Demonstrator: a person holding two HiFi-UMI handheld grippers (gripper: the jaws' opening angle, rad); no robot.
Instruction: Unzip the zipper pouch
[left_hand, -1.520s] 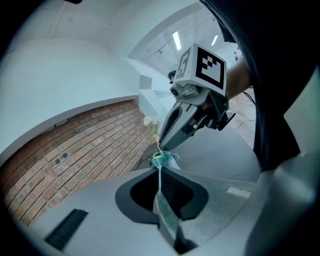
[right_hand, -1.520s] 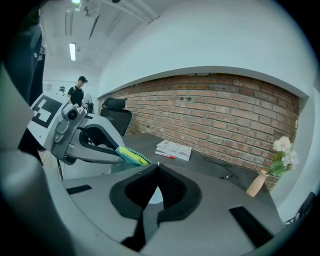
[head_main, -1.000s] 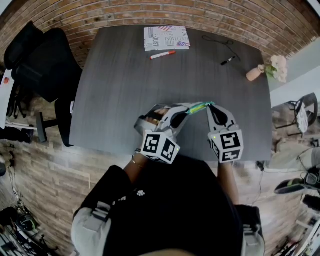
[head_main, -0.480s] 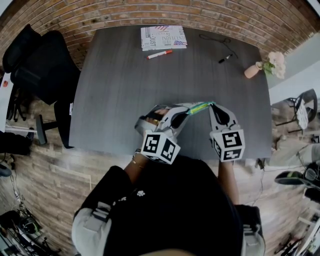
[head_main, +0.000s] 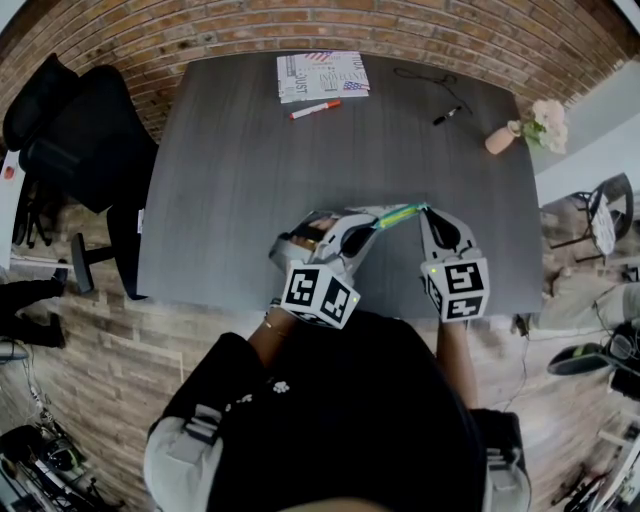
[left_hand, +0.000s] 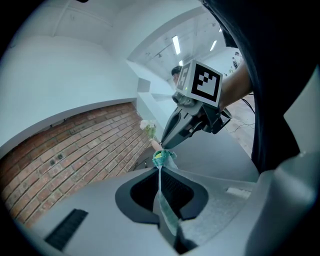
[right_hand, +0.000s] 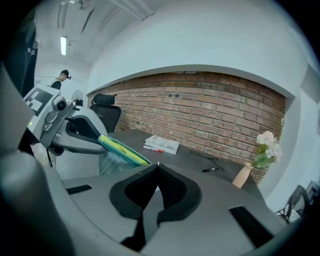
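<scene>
Booklet (head_main: 322, 76), red marker (head_main: 315, 109), pen (head_main: 447, 116) and vase (head_main: 503, 138) sit at table (head_main: 250, 180) far side; zipper pouch (head_main: 400, 215) stretched over near edge, left gripper (head_main: 370, 228) jaws clamped on one end, right gripper (head_main: 423, 212) jaws pinching the other.

pouch (head_main: 398, 215): near edge of table (head_main: 250, 170) | booklet (head_main: 322, 76): far edge — marker (head_main: 315, 109) just before it | vase (head_main: 500, 140): far right corner

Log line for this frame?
left gripper: shut on pouch | right gripper: shut on pouch zipper end | pouch: held over table

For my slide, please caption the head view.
Left gripper and right gripper hold a green zipper pouch over a dark table.
</scene>
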